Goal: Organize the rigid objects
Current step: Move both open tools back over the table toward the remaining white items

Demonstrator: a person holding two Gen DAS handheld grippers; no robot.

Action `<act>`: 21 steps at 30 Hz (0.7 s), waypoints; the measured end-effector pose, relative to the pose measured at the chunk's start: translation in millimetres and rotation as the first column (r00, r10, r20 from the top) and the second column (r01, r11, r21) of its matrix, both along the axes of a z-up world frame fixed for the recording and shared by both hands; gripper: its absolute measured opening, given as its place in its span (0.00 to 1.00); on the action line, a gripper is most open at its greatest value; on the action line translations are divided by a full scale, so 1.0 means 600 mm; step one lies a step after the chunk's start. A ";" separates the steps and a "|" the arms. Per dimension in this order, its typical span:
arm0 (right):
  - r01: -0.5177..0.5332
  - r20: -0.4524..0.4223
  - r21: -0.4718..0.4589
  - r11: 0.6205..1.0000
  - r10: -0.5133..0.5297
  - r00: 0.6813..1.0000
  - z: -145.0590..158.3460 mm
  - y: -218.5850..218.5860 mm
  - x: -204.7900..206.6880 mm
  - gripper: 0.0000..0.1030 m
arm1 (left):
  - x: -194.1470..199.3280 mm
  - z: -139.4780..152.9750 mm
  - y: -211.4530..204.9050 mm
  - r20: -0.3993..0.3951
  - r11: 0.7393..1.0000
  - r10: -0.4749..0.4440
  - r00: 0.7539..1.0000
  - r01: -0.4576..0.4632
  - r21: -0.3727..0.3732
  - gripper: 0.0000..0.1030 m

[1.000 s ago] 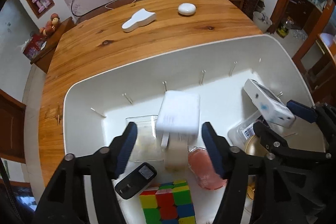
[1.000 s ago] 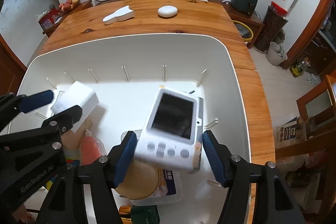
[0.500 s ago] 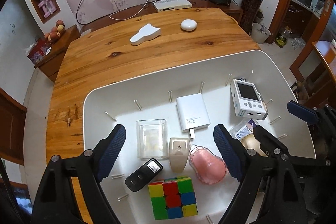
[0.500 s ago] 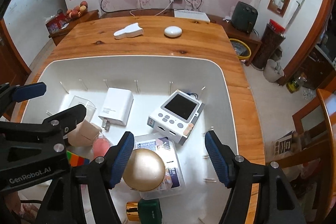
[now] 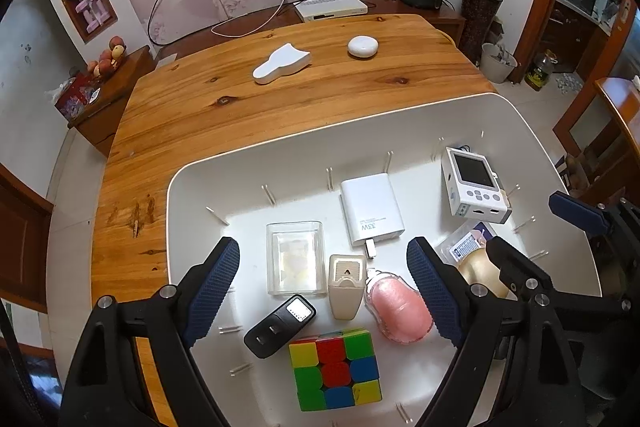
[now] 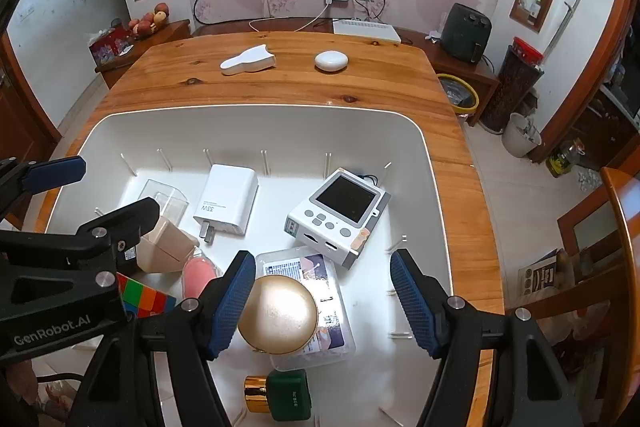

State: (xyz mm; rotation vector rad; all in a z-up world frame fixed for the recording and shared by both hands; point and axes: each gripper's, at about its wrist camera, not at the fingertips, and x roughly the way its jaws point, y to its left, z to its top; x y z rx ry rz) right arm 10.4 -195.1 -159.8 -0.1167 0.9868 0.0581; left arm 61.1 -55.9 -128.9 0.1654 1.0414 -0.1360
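Both grippers hang over the white tray (image 5: 224, 171) on the wooden table (image 5: 192, 107), neither holding anything. Left gripper (image 5: 323, 291) has its jaws spread wide, nothing pinched btwn the blue pads. Right gripper (image 6: 323, 301) stands open too, a bit narrower, w/ the gold dome lid (image 6: 278, 313) showing just inside its left pad, not gripped.

Inside the tray, far row by the thin pegs: white 33W charger (image 5: 372, 209) lying flat, prongs toward the near side, and the white handheld device w/ screen (image 5: 474, 187) lying screen up to its right, well apart from it. Nearer row: clear plastic box (image 5: 295, 259), beige clip-like piece (image 5: 346, 285), pink oval thing (image 5: 400, 309) just beside it (looks soft, can't tell what it is). Closest: black adapter (image 5: 280, 325) and the Rubik's cube (image 5: 335, 369), near each other. The gold lid sits on a clear packet w/ printed label (image 6: 304, 267); a green bottle w/ gold cap (image 6: 280, 395) lies at the near edge.

Out on the bare table, past the tray: a white flat scraper-shaped item (image 5: 282, 63) and a white round puck (image 5: 363, 47), apart from each other.
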 end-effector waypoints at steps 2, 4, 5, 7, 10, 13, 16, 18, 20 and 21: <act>0.000 -0.001 0.000 1.000 0.000 1.000 -0.001 0.000 0.001 0.69 | 0.002 0.001 0.002 -0.001 1.000 0.002 1.000 -0.002 -0.002 0.85; -0.001 -0.002 0.002 1.000 0.001 1.000 -0.001 0.000 0.002 0.69 | 0.005 0.004 0.004 -0.001 1.000 0.002 1.000 -0.002 -0.004 0.85; -0.003 -0.002 0.005 1.000 0.003 1.000 0.000 0.000 0.003 0.69 | 0.005 0.004 0.004 -0.001 1.000 0.003 1.000 -0.003 -0.003 0.85; -0.006 -0.003 0.008 1.000 0.006 1.000 0.003 0.000 0.005 0.69 | 0.010 0.010 0.008 0.001 1.000 0.004 1.000 -0.004 -0.005 0.85; -0.016 0.005 0.007 1.000 0.016 1.000 0.012 0.002 0.009 0.69 | 0.021 0.024 0.015 0.008 1.000 0.006 1.000 -0.006 -0.005 0.85; -0.032 0.017 0.007 0.999 0.031 0.999 0.030 0.002 0.017 0.69 | 0.035 0.044 0.021 0.026 1.000 0.004 1.000 -0.004 -0.002 0.85; -0.043 0.035 0.007 0.999 0.043 0.998 0.056 0.001 0.030 0.69 | 0.053 0.071 0.027 0.060 1.000 -0.003 0.998 0.002 0.016 0.85; -0.053 0.049 0.010 0.999 0.052 0.997 0.080 0.000 0.043 0.69 | 0.066 0.089 0.030 0.082 0.999 -0.009 0.997 0.006 0.034 0.85; -0.059 0.058 0.018 0.998 0.058 0.997 0.099 -0.002 0.057 0.69 | 0.079 0.105 0.033 0.101 0.999 -0.015 0.995 0.010 0.049 0.85; -0.061 0.062 0.023 0.998 0.059 0.996 0.111 -0.004 0.065 0.69 | 0.086 0.114 0.034 0.109 0.998 -0.019 0.994 0.013 0.057 0.85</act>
